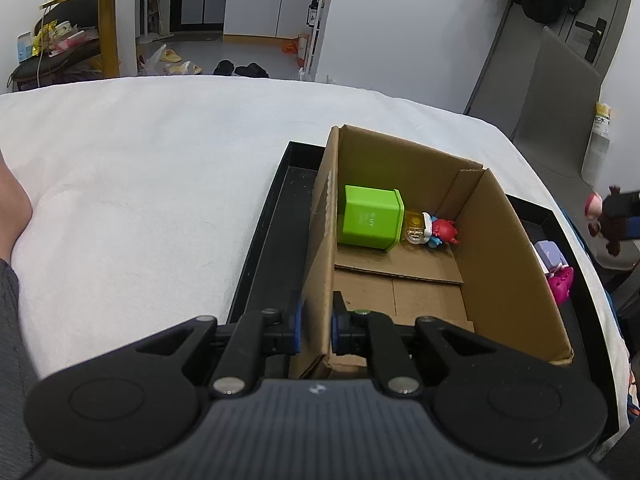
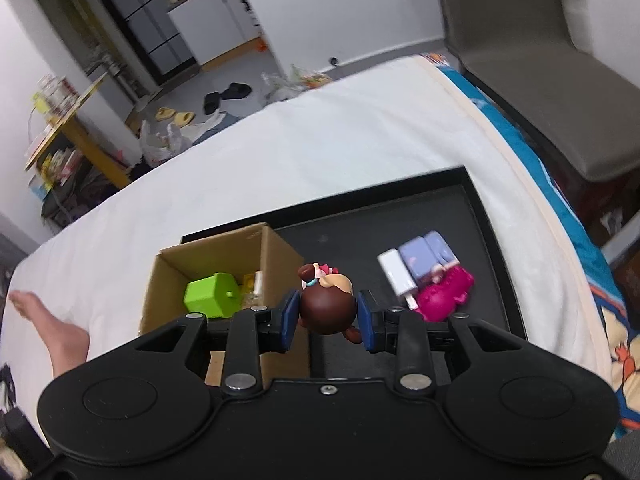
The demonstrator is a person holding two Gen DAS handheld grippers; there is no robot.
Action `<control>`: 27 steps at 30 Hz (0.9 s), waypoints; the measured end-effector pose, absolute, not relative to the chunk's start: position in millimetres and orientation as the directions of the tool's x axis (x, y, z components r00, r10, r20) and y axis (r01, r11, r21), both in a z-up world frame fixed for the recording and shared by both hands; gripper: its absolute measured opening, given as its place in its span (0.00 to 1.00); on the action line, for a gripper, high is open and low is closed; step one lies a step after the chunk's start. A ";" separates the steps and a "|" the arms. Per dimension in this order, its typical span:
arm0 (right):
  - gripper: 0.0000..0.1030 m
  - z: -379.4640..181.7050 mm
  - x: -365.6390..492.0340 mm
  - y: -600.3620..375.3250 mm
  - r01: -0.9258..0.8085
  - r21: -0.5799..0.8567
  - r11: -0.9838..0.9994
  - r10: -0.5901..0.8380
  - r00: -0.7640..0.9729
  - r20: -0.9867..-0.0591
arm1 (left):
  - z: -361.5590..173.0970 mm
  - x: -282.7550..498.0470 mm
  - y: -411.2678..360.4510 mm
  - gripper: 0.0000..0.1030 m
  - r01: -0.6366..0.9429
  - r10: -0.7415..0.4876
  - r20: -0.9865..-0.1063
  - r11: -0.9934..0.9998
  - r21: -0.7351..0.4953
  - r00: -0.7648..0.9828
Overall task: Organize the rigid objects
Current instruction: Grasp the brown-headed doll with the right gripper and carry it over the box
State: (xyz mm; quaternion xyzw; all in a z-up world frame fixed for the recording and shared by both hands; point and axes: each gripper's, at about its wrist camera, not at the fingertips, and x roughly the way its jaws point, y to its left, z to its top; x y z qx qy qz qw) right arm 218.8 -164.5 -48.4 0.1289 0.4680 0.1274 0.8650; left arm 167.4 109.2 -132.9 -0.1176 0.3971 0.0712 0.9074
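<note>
Low centre, the right gripper (image 2: pixel 328 314) clamps a brown doll (image 2: pixel 327 308) above the tray (image 2: pixel 460 196); the left gripper (image 1: pixel 316 330) pinches the box (image 1: pixel 320 240) wall. Beyond lie a green cube (image 1: pixel 370 222) and figure (image 1: pixel 442 230). The round doll could slip and miss.

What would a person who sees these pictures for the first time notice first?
First, the right gripper holds a small brown-haired doll in the air above the black tray. Next, the bright green cube lies inside the cardboard box beside a small red figure, while the left gripper pinches the box wall. A pink toy and a lilac toy lie on the tray, right of the box.
</note>
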 end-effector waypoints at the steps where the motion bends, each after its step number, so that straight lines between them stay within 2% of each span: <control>1: 0.30 -45.4 218.2 -160.4 -0.115 0.335 0.935 0.343 0.531 -0.775 | -132.9 167.6 109.0 0.12 -0.221 0.034 -0.737 0.962 -0.158 0.675; 12: 0.30 -29.9 218.9 -107.2 -0.271 0.278 0.922 0.383 0.524 -0.760 | -132.4 165.7 112.2 0.12 -0.217 0.024 -0.737 0.962 -0.168 0.675; 27: 0.30 -52.6 218.3 -43.6 -0.426 0.208 0.881 0.413 0.474 -0.778 | -134.0 166.8 113.7 0.13 -0.216 0.013 -0.739 0.960 -0.179 0.673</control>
